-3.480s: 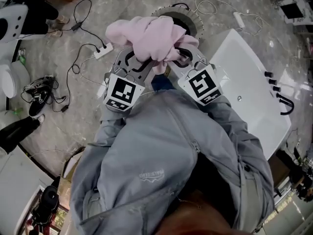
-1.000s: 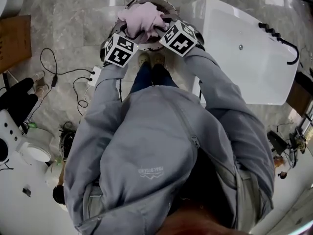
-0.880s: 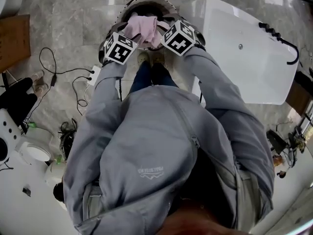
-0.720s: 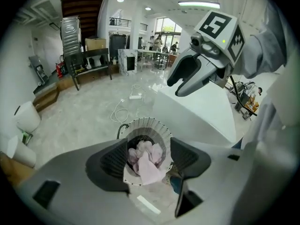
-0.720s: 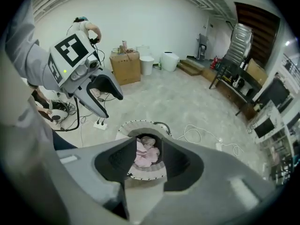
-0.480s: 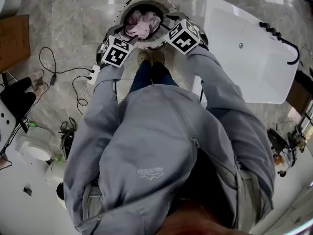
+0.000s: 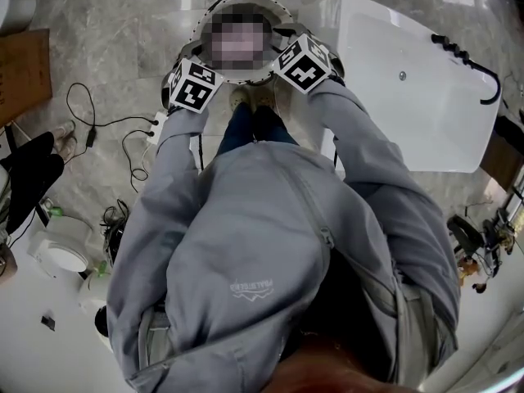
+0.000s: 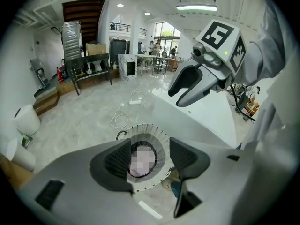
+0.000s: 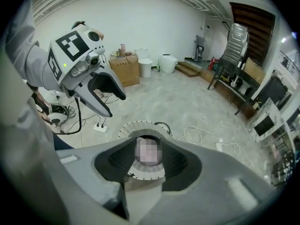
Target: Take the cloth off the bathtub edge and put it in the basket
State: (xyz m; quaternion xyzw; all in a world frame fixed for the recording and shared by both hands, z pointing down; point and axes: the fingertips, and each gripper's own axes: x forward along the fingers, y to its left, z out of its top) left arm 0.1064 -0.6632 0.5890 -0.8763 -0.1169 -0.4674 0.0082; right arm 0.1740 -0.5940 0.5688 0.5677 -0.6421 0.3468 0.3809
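Both grippers hang over the basket (image 7: 202,24) — left (image 8: 147,156), right (image 9: 149,161) — jaws just opened, spread, gripping nothing. The pink cloth (image 7: 239,46) lies down inside the basket, clear of both, beside the bathtub (image 7: 409,113).

Head view looks steeply down, gripper views peer down nearby — all share the basket (image 7: 199,38).

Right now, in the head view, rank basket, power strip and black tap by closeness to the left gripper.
1. Basket, right beside the left gripper.
2. Power strip, on floor, lower left.
3. Black tap, far right on bathtub.
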